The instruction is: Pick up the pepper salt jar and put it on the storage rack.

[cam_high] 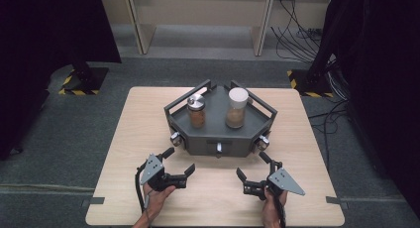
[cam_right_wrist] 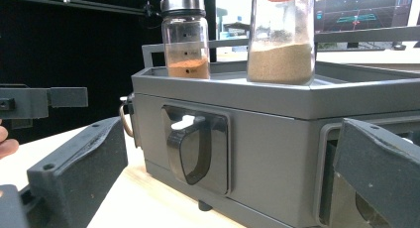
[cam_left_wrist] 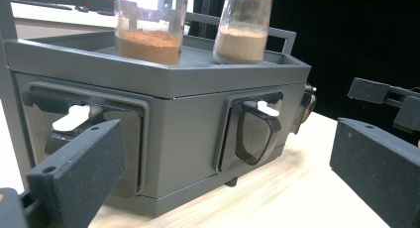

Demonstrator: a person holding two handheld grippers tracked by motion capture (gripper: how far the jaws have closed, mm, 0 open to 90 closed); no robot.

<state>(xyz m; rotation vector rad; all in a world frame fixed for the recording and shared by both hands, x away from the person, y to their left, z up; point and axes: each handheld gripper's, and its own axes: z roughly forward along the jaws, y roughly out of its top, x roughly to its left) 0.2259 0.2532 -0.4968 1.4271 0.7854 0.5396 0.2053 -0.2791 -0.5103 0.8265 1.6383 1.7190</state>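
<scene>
Standing at the far middle of the counter [cam_high: 124, 153], a grey hexagonal stand [cam_high: 218, 134] carries two jars on its railed top: a metal-lidded jar [cam_high: 196, 110] of orange-brown powder and, beside it, a white-capped jar [cam_high: 236, 108] of tan powder. Nearer than the stand, the left gripper [cam_high: 179, 162] and right gripper [cam_high: 251, 166] hover with fingers spread, holding nothing. Cables [cam_high: 297, 34] trail on the floor beyond the stand.

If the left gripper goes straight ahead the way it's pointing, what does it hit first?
Probably the front wall of the grey box. The left gripper, open, points at the panel between two recessed handles; depth is hard to judge.
</scene>
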